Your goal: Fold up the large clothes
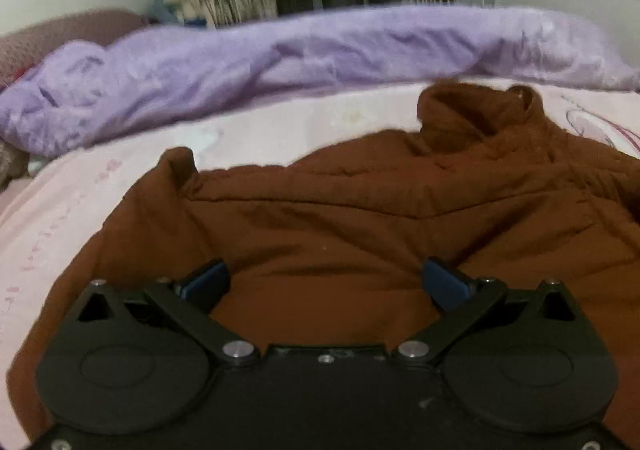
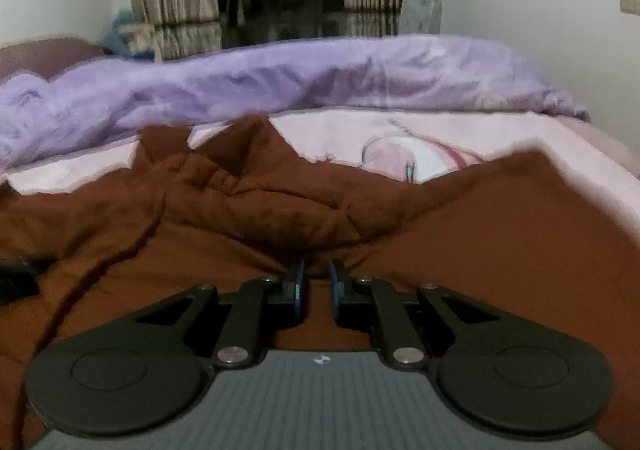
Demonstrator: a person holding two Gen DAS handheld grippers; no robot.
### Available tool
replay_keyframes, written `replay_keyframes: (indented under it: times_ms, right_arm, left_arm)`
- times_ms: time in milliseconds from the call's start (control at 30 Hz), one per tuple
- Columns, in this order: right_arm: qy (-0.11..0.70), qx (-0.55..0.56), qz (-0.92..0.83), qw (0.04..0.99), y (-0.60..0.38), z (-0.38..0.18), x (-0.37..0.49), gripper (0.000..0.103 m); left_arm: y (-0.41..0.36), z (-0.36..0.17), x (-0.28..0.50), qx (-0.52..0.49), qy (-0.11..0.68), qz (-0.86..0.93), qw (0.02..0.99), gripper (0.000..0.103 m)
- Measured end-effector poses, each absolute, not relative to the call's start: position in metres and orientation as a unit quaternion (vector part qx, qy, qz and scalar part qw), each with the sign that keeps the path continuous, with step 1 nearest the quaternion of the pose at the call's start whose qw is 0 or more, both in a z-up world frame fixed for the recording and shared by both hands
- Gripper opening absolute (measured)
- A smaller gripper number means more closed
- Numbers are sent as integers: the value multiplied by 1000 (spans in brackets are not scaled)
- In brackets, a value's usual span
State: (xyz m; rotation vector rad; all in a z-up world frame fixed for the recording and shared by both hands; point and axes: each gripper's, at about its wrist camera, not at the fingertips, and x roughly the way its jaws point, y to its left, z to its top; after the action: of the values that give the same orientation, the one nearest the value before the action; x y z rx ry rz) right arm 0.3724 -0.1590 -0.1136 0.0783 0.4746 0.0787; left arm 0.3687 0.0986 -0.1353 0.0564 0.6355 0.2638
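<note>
One brown jacket (image 1: pixel 360 209) lies spread on bed (image 1: pixel 260 129), right under both tools. Left hand-held gripper (image 1: pixel 326 284): fingers spread wide, nothing between. Right hand-held gripper (image 2: pixel 317 290): fingers nearly pressed together, only small gap, pinching nothing. One purple blanket (image 2: pixel 260 81) far ahead.

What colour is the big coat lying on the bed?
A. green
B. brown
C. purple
B: the coat spread over the pink sheet is rusty brown in both wrist views; the purple thing is the quilt bunched up behind it.
</note>
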Motion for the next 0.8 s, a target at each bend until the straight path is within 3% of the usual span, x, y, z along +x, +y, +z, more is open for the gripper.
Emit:
replay_keyframes:
  times_ms: [167, 333, 467, 533, 633, 700, 800]
  right_arm:
    - [254, 66, 31, 964, -164, -110, 362, 15]
    - [238, 112, 76, 962, -152, -85, 331, 16]
    - [281, 87, 87, 952, -123, -90, 337, 11]
    - [310, 55, 63, 947, -114, -107, 346, 6]
    - [302, 58, 62, 949, -114, -111, 343, 6]
    - [306, 56, 67, 948, -118, -102, 341, 14]
    - [297, 52, 65, 951, -119, -80, 336, 53]
  left_arm:
    - [100, -108, 366, -3, 333, 132, 934, 103]
    - [74, -74, 346, -31, 294, 79, 952, 103]
    - [47, -109, 368, 8, 369, 66, 927, 103]
    - [37, -123, 368, 46, 361, 75, 928, 103]
    - [36, -111, 365, 47, 366, 75, 926, 103]
    - [38, -103, 363, 41, 372, 73, 925, 103]
    - [51, -88, 352, 47, 364, 90, 926, 103]
